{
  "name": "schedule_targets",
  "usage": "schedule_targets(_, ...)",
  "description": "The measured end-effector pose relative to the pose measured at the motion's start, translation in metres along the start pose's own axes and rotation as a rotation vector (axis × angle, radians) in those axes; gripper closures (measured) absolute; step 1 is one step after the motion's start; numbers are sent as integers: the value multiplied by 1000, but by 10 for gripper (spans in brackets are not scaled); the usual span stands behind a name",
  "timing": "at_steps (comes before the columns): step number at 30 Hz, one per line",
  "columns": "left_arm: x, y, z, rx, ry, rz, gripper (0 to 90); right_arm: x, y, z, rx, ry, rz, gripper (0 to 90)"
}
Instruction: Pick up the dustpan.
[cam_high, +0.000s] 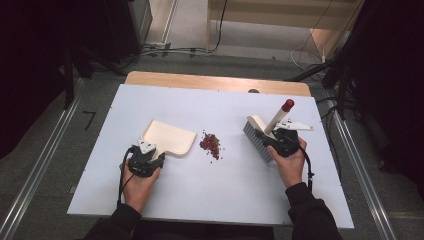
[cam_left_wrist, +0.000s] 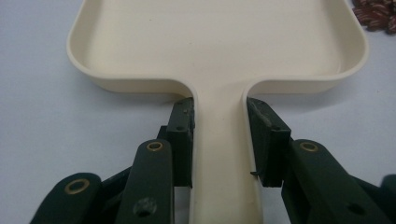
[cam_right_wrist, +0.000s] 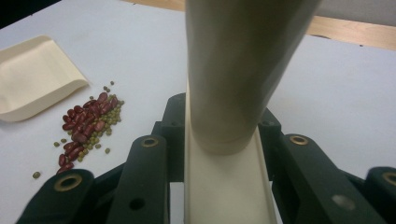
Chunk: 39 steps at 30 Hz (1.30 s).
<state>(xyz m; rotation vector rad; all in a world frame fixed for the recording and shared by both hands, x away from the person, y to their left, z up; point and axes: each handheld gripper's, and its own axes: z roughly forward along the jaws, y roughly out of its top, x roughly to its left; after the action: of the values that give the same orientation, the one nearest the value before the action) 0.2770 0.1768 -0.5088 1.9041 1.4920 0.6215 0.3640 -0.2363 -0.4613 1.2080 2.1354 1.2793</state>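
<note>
With the dustpan (cam_high: 169, 137) handle and brush (cam_high: 261, 134) clamped in closed jaws either side of the beans (cam_high: 211, 144), sweeping is judged next.

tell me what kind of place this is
Probably a lab or recording workspace, not a home: a white table set between metal floor rails, loose cables on grey floor, dark equipment stands at the sides.

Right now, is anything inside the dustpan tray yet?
The dustpan tray looks bare: smooth cream floor, no beans. The bean pile lies on the table beside its mouth. The floor just behind the near wall is hidden.
</note>
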Motion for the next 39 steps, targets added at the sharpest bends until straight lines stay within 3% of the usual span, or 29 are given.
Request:
schedule_targets(2,7,1,-1,2,-19,22,667,0,0,0,-1,2,3,641)
schedule_targets(6,15,1,-3,-9,-58,25,669,0,0,0,-3,3,2,642)
schedule_targets(7,20,1,-4,-15,-96,29,669,0,0,0,-3,2,3,642)
schedule_targets(12,24,2,-12,-30,-116,116,670,0,0,0,1,4,5,642)
schedule_targets(15,26,2,-17,-33,-164,139,670,0,0,1,3,4,5,642)
schedule_targets(17,26,1,-19,-36,-189,159,670,1,0,1,3,5,5,642)
schedule_targets(18,25,1,-23,-31,-203,205,670,1,0,2,3,5,6,642)
schedule_targets(23,24,-3,-28,-8,-259,252,670,4,0,3,6,10,6,642)
schedule_targets(24,22,-5,-28,0,-290,289,670,5,0,4,3,9,3,642)
schedule_targets(25,22,-5,-28,0,-290,289,670,6,0,4,1,11,3,642)
schedule_targets(26,18,-5,-28,2,-317,323,670,7,1,5,2,12,4,642)
schedule_targets(28,17,-4,-27,12,-325,344,670,10,2,6,-1,14,0,642)
schedule_targets(30,10,-4,-26,30,-347,398,670,12,3,8,-3,19,-3,642)
schedule_targets(36,3,-2,-22,53,-365,424,670,19,6,13,-3,25,-17,642)
schedule_targets(39,1,0,-21,56,-370,428,670,27,9,18,-6,8,-47,642)
